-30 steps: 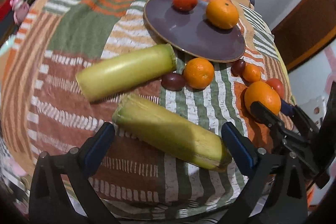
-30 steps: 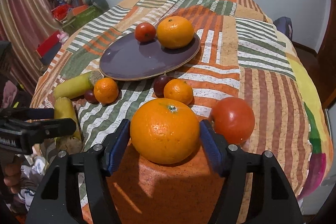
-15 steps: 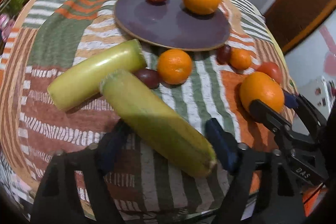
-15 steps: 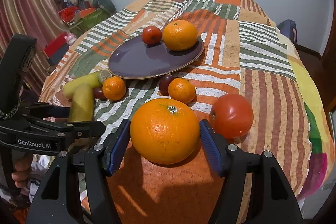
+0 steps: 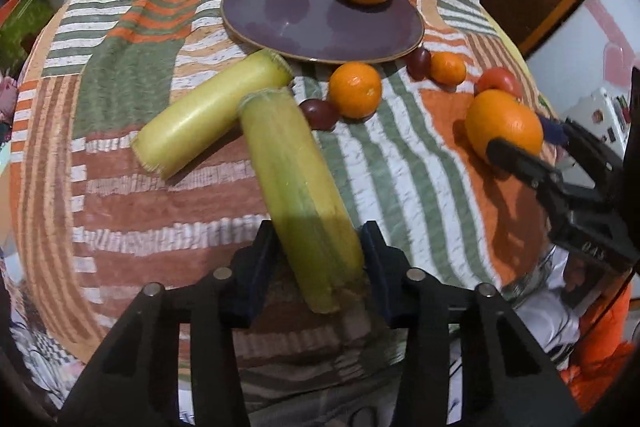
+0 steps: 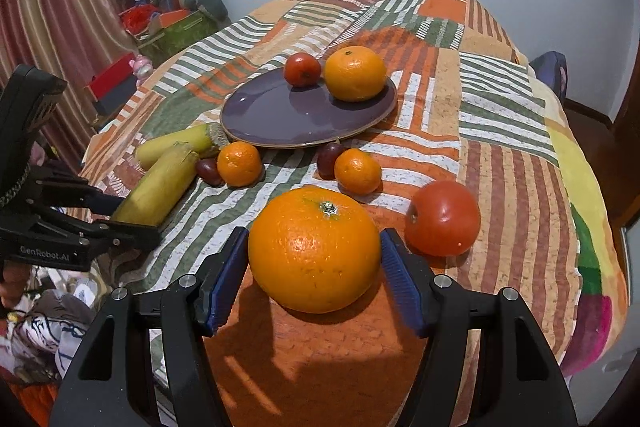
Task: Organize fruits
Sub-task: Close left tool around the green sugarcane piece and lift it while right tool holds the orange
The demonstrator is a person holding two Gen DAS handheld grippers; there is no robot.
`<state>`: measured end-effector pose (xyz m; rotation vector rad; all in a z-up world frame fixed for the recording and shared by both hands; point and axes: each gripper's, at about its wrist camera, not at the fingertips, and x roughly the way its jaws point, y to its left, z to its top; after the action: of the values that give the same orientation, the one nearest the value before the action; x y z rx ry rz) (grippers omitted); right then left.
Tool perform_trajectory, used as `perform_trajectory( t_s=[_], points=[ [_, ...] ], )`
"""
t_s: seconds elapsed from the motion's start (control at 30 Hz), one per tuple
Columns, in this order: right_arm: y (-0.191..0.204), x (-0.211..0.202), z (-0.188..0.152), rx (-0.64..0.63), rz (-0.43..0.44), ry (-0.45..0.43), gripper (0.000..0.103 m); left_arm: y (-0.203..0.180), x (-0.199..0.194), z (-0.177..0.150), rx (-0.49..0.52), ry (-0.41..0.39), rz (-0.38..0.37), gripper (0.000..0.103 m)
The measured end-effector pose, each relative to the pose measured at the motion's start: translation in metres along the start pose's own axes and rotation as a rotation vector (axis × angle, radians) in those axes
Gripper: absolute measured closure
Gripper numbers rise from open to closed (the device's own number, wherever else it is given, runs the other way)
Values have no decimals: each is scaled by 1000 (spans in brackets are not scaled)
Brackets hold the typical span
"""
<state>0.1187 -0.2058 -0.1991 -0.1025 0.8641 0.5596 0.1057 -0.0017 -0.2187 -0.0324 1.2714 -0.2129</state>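
A patchwork quilt (image 6: 500,163) covers the tabletop, and a purple plate (image 5: 312,27) on it carries a tomato and an orange. The long yellow-green cob (image 5: 300,195) lies near the front edge, its near end between the left tongs (image 5: 318,263), whose jaws are closing on it; it looks stiff, light and ridged, best taken mid-length. The big orange (image 6: 314,247) sits between the half-open right tongs (image 6: 314,279), pads just clear of the peel; it is firm, heavy and prone to rolling.

The right view alone shows curtains and clutter; the left view alone shows the cob's near end.
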Motion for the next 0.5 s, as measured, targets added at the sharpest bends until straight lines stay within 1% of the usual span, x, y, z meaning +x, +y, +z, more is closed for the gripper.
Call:
perform_trajectory(
  t_s=[0.1, 0.2, 0.37, 0.5],
  points=[
    [5, 3, 1, -18, 0, 7, 40, 9, -3, -5, 19, 20, 13, 65],
    [6, 7, 0, -23, -4, 22, 40, 13, -1, -5, 20, 28, 2, 65],
    [2, 10, 1, -4, 15, 40, 39, 17, 6, 6, -23, -8, 16, 64],
    [5, 10, 0, -17, 7, 49, 39, 22, 18, 20, -63, -30, 0, 64]
  ],
)
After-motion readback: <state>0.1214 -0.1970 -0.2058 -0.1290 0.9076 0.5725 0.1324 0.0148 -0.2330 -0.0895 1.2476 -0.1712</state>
